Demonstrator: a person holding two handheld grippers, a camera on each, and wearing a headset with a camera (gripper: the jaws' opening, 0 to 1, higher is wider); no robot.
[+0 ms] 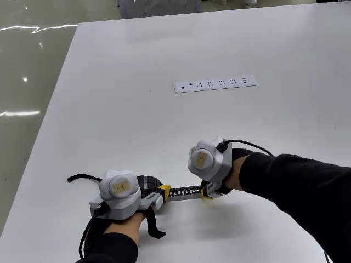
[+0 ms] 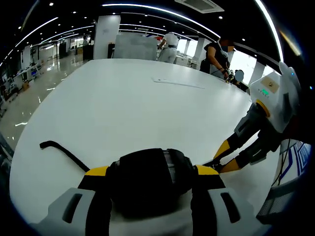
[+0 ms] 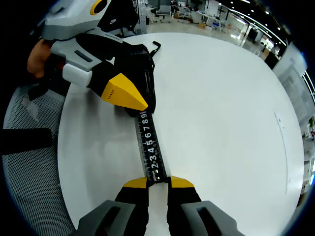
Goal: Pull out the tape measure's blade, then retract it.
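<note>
A white table (image 1: 137,66) carries a white power strip (image 1: 215,84) lying flat toward its far side. Near the front edge rests the tape measure (image 1: 149,185), its black strap (image 1: 82,177) lying on the top.

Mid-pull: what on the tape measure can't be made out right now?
- Blade tip: right gripper view, hidden between the jaws of the right gripper.
- Blade numbers: head view, too small to read.
- Blade mouth: left gripper view, behind the case held in the left gripper.
</note>
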